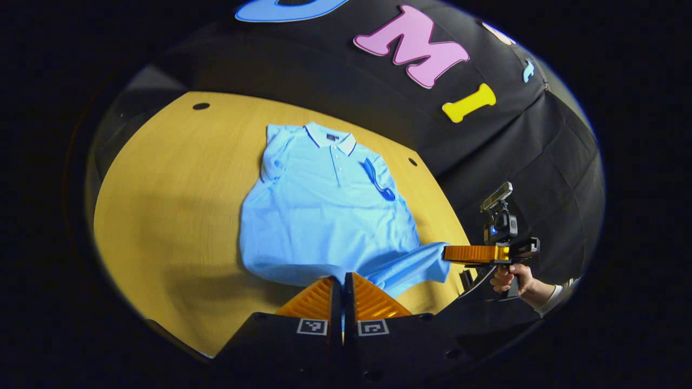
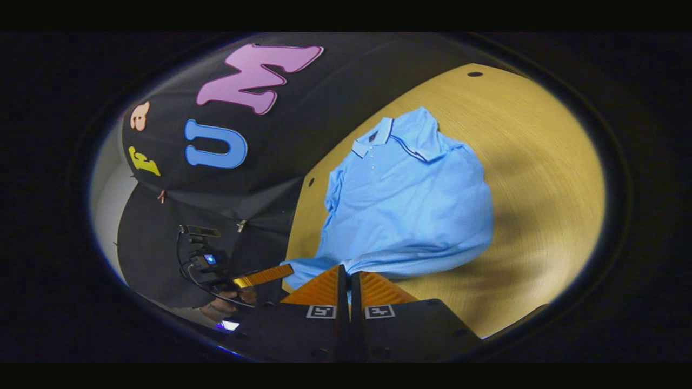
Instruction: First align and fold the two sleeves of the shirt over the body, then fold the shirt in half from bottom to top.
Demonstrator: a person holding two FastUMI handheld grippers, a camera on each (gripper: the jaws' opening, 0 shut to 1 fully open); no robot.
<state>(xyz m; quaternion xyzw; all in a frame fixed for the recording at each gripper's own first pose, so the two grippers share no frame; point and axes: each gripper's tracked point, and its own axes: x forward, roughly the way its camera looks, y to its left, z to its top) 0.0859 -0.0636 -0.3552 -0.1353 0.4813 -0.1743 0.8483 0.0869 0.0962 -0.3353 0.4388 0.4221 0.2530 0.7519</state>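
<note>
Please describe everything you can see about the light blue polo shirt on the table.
The light blue polo shirt lies face up on the yellow wooden table, collar away from the grippers, placket buttoned. Both short sleeves are folded over the body. The left gripper and right gripper each pinch the bottom hem, lifted slightly.

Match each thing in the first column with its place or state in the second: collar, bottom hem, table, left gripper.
Things:
1 collar
2 bottom hem
3 table
4 left gripper

Places or states:
A lifted off the wood, pinched at both corners
B at the shirt's far end, flat
C shut on cloth
D under the shirt, yellow wood

Pairs: 1-B, 2-A, 3-D, 4-C
</note>
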